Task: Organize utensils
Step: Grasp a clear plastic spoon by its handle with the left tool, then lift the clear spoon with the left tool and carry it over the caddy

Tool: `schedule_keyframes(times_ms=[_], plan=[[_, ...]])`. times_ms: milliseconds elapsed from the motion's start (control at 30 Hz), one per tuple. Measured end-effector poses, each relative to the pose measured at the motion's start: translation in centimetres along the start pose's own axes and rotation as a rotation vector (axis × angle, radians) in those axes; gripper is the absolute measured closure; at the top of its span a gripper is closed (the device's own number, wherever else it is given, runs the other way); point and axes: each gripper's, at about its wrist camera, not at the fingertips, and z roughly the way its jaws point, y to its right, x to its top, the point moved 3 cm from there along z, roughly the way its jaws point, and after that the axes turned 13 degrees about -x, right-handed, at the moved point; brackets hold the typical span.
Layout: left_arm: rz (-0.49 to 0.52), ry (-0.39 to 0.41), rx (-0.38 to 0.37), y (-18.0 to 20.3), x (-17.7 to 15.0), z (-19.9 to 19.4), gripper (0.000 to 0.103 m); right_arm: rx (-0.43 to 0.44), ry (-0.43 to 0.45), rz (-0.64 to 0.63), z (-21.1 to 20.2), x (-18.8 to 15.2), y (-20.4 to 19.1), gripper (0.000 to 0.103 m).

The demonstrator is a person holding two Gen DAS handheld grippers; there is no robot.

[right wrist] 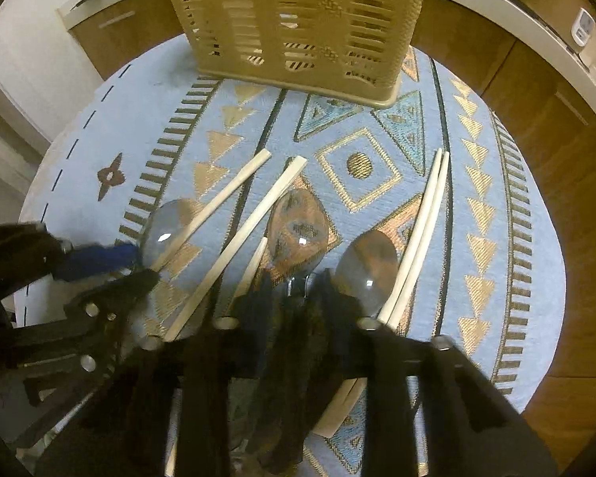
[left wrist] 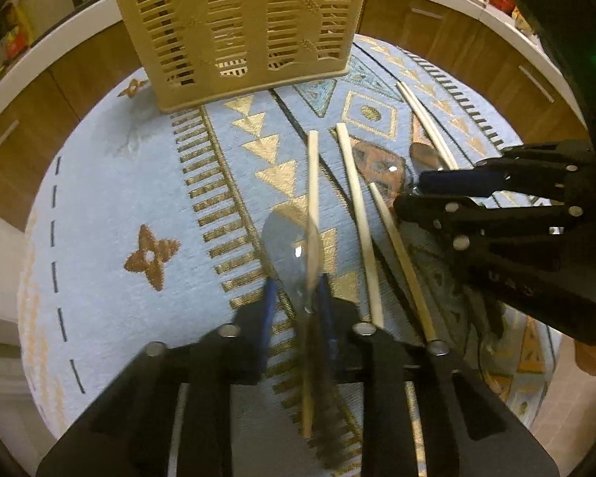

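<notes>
While glossy, slatted plastic basket [right wrist: 298, 20]

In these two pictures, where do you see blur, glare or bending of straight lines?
Left wrist view: the spoon between the left gripper fingers is smeared, with a glare spot on its bowl; the cabinet edges curve. Right wrist view: the right gripper fingers are blurred; each spoon bowl carries a small glare spot; the basket stays sharp.

Between the left gripper's [left wrist: 296, 298] fingers the spoon's [left wrist: 290, 254] handle is smeared by blur. Below the right gripper's [right wrist: 298, 282] fingers, we cannot see the middle spoon's [right wrist: 298, 222] handle. The basket's [right wrist: 298, 20] top is cut off.
</notes>
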Motion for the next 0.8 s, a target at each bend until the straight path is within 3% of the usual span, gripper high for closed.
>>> schedule_keyframes(times_ms=[133, 333, 800], plan=[[-0.014, 0.032, -0.013, -0.4, 0.2, -0.5, 0.093, 0.022, -0.006, 0.028, 0.1, 0.2, 0.5, 0.091], [-0.082, 0.109, -0.115, -2.3, 0.8, -2.6, 0.093, 0.035, 0.018, 0.082, -0.3, 0.7, 1.9, 0.092], [-0.141, 0.244, -0.152, -5.2, 1.5, -6.6, 0.093, 0.076, 0.076, 0.139, -1.8, 1.3, 3.3, 0.101]])
